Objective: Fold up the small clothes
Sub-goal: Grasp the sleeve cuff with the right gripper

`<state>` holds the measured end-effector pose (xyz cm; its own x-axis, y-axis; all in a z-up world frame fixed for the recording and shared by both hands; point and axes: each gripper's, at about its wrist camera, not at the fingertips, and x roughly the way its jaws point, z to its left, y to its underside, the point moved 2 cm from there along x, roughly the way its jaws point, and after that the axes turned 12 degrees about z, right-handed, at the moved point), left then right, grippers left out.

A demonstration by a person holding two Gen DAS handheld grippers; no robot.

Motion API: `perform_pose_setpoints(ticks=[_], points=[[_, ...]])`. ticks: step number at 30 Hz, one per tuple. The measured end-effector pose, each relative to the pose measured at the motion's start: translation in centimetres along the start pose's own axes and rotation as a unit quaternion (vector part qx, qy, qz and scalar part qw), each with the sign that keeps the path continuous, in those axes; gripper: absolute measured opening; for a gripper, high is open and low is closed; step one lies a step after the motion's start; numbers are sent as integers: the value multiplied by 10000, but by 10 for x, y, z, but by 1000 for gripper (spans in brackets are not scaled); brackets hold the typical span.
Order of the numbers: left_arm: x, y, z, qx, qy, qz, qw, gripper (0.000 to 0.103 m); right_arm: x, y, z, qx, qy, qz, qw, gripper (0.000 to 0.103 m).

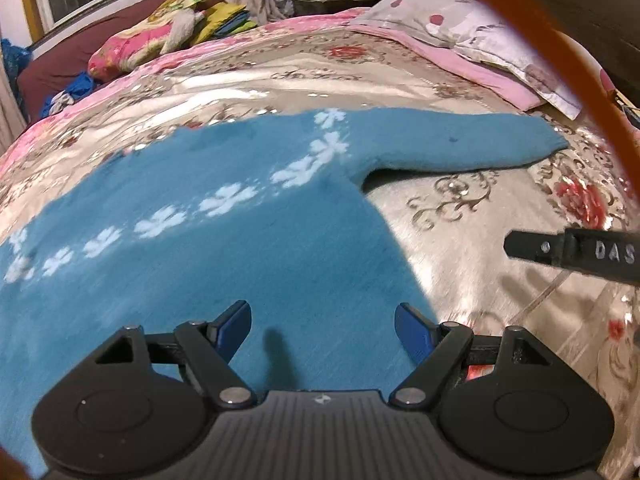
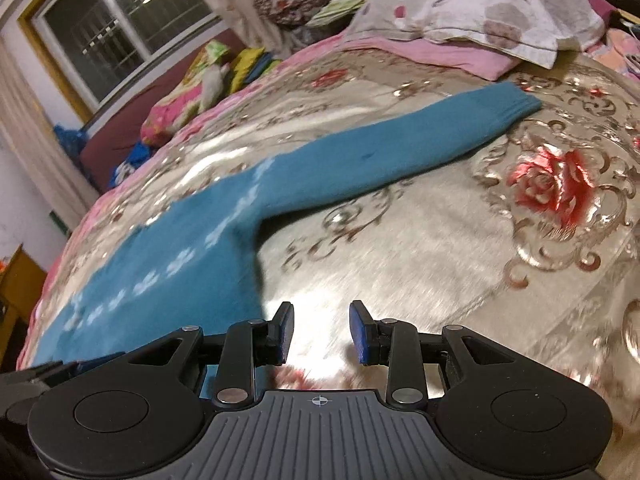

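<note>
A teal knitted sweater (image 1: 240,264) with a row of white flowers lies flat on the floral bedspread (image 1: 472,216). One sleeve (image 1: 460,144) stretches out to the right. My left gripper (image 1: 323,312) hovers over the sweater's body near its right side seam, jaws wide open, nothing between them. In the right wrist view the sweater (image 2: 180,248) fills the left side and its sleeve (image 2: 420,136) runs up to the right. My right gripper (image 2: 322,312) is over bare bedspread just right of the sweater's edge, jaws apart with nothing in the gap. One of its black fingers (image 1: 560,250) shows at the right of the left wrist view.
A flowered pillow (image 2: 480,0) on a pink cloth (image 2: 460,56) lies at the bed's far right. Bright folded bedding (image 1: 160,36) is piled on a dark red sofa by the window. An orange cable (image 1: 592,80) crosses the left wrist view at right.
</note>
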<state>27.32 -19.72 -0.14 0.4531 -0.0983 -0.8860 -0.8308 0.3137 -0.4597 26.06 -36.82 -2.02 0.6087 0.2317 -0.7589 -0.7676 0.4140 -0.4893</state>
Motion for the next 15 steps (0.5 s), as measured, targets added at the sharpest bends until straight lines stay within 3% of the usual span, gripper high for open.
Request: perform_pose_setpoints(ticks=[8,15], points=[[16,-30,-20,36,104,-62,9999,84,9,-40,-40,496,197,-361,9979,31],[31,-48,-42,182,223,-96,9995,84,24,-63,-70,771,369,-411,9955,33]])
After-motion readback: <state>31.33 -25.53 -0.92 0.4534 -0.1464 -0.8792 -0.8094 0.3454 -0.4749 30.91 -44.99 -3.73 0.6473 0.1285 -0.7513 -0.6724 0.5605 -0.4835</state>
